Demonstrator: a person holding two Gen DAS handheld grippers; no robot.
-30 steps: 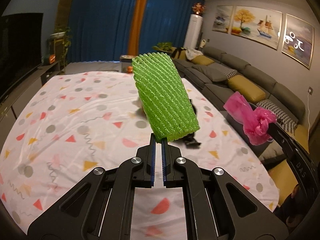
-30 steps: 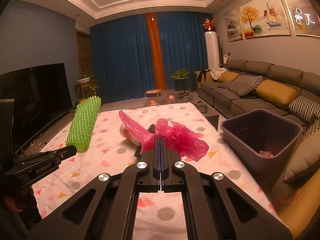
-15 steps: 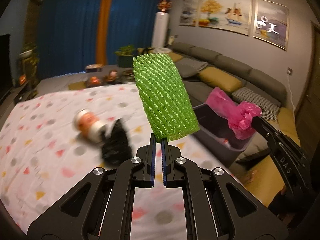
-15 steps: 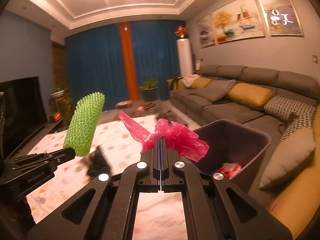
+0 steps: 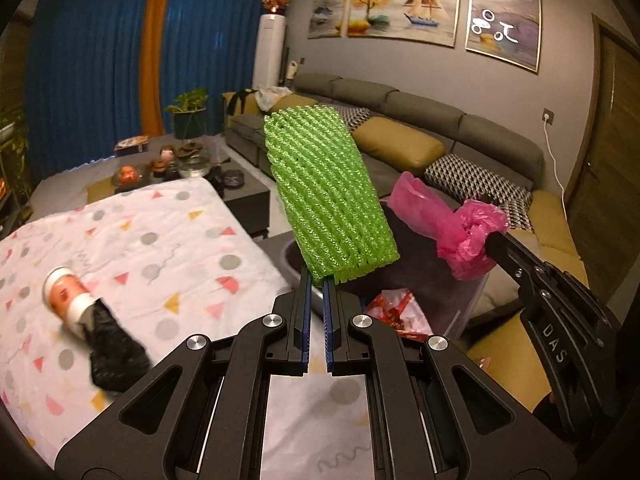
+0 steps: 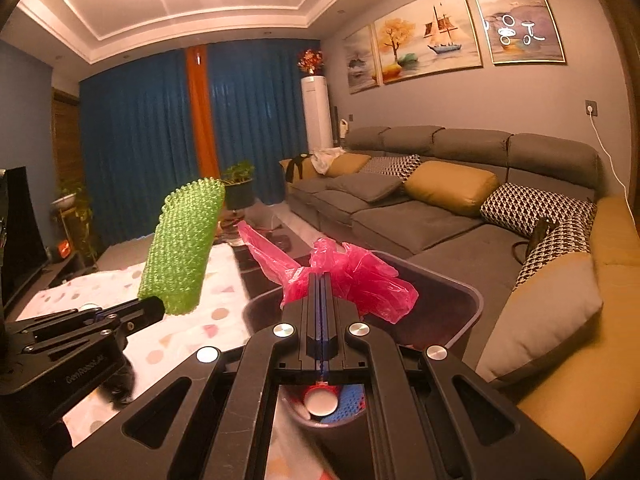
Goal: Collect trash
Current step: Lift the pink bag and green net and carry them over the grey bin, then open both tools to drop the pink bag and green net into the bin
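Note:
My left gripper [image 5: 316, 280] is shut on the lower edge of a green foam net sleeve [image 5: 328, 192], which stands upright above the fingers. The sleeve [image 6: 182, 248] and left gripper [image 6: 154, 306] also show at the left of the right wrist view. My right gripper [image 6: 321, 280] is shut on a crumpled pink plastic bag [image 6: 352, 276], held over the dark grey trash bin [image 6: 476, 300]. In the left wrist view the pink bag [image 5: 452, 224] hangs above the bin [image 5: 472, 300], which holds red wrappers [image 5: 396, 312].
A table with a patterned white cloth [image 5: 160, 240] carries a small round container [image 5: 64, 300] and a black crumpled bag [image 5: 112, 356]. A grey sofa [image 6: 440, 200] with yellow and chequered cushions runs behind the bin. A low table with a plant [image 5: 188, 120] stands farther back.
Both grippers swung right from over the table to the bin beside the sofa, carrying the green sleeve and the pink bag. The bin now sits directly below the right gripper.

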